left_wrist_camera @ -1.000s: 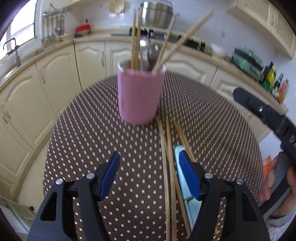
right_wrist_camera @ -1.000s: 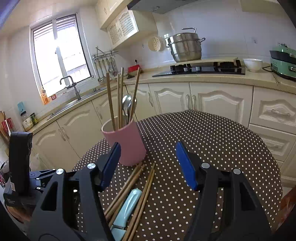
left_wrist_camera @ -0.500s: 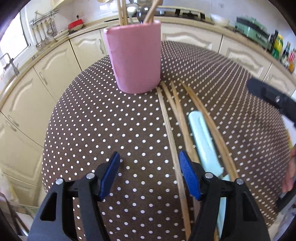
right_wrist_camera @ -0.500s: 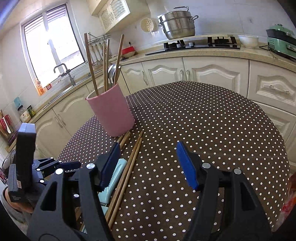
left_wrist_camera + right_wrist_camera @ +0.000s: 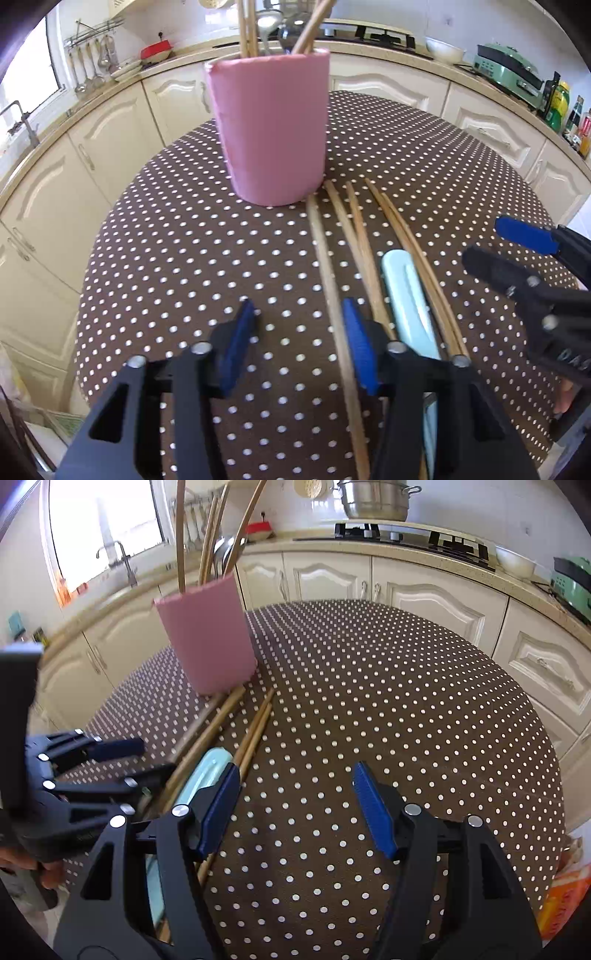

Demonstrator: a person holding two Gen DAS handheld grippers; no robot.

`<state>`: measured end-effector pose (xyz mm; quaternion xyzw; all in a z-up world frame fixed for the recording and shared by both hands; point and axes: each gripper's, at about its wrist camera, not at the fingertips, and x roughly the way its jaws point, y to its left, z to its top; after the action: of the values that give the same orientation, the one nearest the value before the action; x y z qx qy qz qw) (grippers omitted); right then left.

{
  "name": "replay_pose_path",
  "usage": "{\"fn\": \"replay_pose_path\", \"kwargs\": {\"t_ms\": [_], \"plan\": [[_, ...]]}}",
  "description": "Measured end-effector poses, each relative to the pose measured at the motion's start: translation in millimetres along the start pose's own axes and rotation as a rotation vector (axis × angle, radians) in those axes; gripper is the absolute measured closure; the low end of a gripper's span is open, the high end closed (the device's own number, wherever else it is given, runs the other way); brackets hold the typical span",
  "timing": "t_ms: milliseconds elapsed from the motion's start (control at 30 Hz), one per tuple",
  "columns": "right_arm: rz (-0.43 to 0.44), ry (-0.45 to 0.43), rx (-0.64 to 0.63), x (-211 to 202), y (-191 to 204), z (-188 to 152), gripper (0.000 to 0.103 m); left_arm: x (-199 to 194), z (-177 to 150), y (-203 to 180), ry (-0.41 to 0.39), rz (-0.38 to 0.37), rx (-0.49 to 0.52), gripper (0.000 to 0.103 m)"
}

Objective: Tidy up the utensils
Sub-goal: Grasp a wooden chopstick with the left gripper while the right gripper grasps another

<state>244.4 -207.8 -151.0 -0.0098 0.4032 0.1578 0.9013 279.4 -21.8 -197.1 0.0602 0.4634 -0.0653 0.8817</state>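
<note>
A pink holder point(image 5: 271, 125) point(image 5: 207, 635) stands on the round dotted table point(image 5: 184, 258) with chopsticks and spoons in it. Several wooden chopsticks point(image 5: 327, 258) point(image 5: 255, 727) lie on the cloth in front of it, beside a light-blue handled utensil point(image 5: 404, 295) point(image 5: 205, 771). My left gripper point(image 5: 295, 343) is open and low over the table, its right finger next to the leftmost chopstick. My right gripper point(image 5: 295, 808) is open and empty, just right of the chopsticks; it also shows in the left wrist view point(image 5: 509, 251).
Cream kitchen cabinets point(image 5: 110, 122) and a counter with a hob point(image 5: 406, 535), a steel pot point(image 5: 373, 498), a sink tap point(image 5: 118, 554) and bottles point(image 5: 565, 107) ring the table. The table edge drops off close on the left and right.
Both grippers have come down and forward toward the chopsticks on the table. The left gripper's jaws have narrowed somewhat. The holder looms larger in both views.
</note>
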Motion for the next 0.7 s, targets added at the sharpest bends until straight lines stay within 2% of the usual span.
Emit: {"fn": "replay_pose_path", "kwargs": {"t_ms": [67, 133, 233, 367, 567, 633, 700], "plan": [[-0.024, 0.026, -0.023, 5.4, 5.0, -0.1, 0.039, -0.3, -1.6, 5.0, 0.001, 0.0, -0.015, 0.071], [-0.021, 0.043, -0.038, 10.2, 9.1, -0.1, 0.039, -2.6, -4.4, 10.6, 0.003, 0.009, -0.039, 0.086], [-0.042, 0.06, -0.057, 16.8, 15.0, -0.6, 0.039, -3.0, -6.6, 21.7, 0.011, -0.007, -0.088, 0.093], [-0.06, 0.077, -0.066, 21.8, 18.1, 2.6, 0.039, -3.6, -9.5, 31.7, 0.029, -0.024, -0.119, 0.094], [-0.076, 0.164, -0.116, 35.7, 23.3, 10.8, 0.037, 6.2, 8.1, 26.7, 0.078, 0.004, -0.068, 0.094], [-0.045, 0.195, -0.12, 36.2, 20.1, 15.5, 0.048, 8.9, 13.7, 22.5, 0.092, 0.006, -0.064, 0.095], [-0.042, 0.219, -0.131, 36.0, 18.1, 18.3, 0.076, 9.6, 15.0, 20.6, 0.098, 0.011, -0.052, 0.096]]}}
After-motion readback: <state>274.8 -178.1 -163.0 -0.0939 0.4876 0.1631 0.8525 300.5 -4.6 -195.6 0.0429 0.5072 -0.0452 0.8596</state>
